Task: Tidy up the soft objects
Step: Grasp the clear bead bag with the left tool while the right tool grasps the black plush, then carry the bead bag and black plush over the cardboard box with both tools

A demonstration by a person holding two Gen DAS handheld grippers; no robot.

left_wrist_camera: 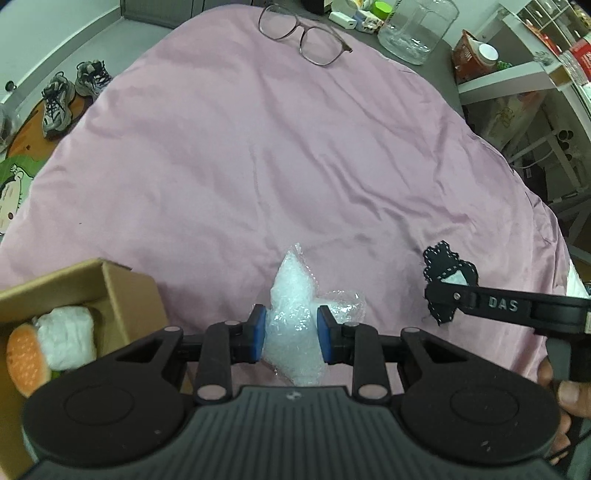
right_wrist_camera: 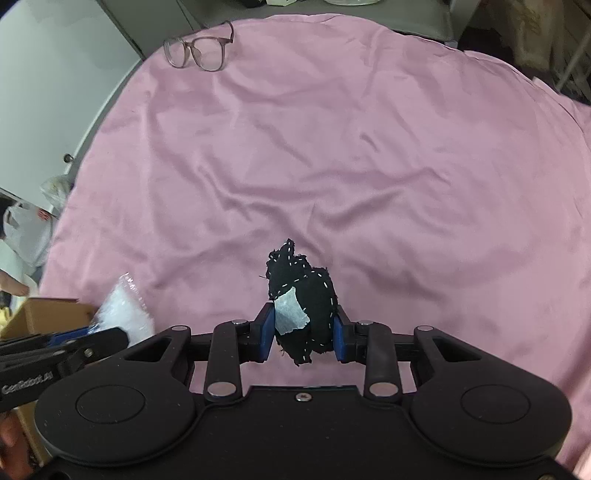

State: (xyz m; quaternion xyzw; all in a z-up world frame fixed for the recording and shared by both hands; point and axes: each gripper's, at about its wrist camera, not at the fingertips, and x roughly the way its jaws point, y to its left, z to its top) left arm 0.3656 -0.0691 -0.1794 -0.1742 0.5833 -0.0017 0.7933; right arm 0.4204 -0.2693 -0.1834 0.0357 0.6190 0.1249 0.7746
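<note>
My left gripper is shut on a clear plastic bag of white beads, held over the pink cloth just right of a cardboard box. The box holds a plush burger and a white soft bundle. My right gripper is shut on a black stitched fabric pouch with a white tape patch. In the left wrist view the pouch and right gripper show at the right. In the right wrist view the bead bag and box show at the left.
Pink-framed glasses lie at the cloth's far edge, also in the right wrist view. A glass jar and small items stand beyond them. A white shelf is at the right. Shoes sit on the floor at the left.
</note>
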